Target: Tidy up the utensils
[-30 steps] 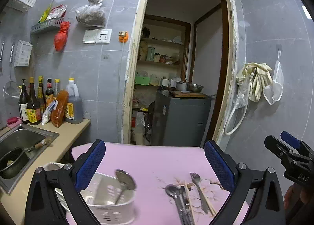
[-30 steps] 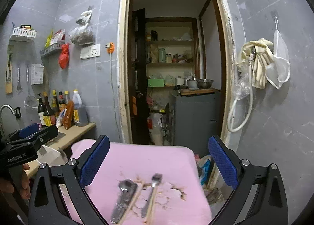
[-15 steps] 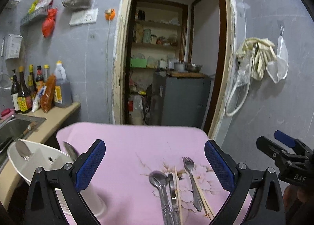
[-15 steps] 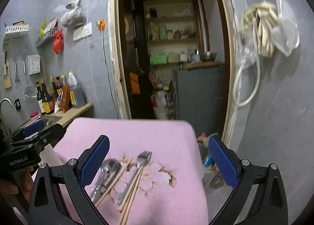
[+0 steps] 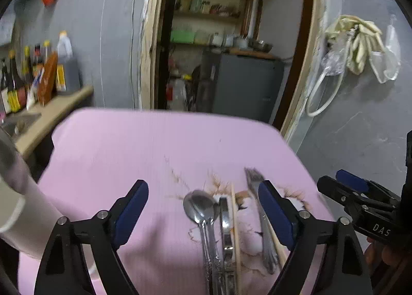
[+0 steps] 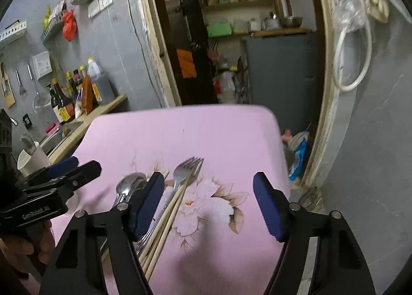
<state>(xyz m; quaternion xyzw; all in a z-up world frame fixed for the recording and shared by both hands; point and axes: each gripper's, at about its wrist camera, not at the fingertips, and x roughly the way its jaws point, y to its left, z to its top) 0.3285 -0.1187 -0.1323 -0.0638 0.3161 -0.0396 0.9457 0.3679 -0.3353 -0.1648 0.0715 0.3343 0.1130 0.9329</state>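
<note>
Pink bench: floral-print cover; carries the cutlery near its front edge; a doorway and grey tiled wall lie beyond
Spoons: two metal ones, bowls overlapping, handles running toward the camera; just left of a flat metal handle and a chopstick
Fork: lies on the flower print, tines pointing away; chopsticks touch its right side
Left hand-held gripper: jaws have just been closing, yet stand well apart; spoons lie between them below, pads pressing on nothing
Right hand-held gripper: jaws have just been closing, part open; its left pad sits over the fork handle, nothing gripped
White holder: stands at the bench's left edge with a spoon in it; well apart from the loose cutlery
</note>
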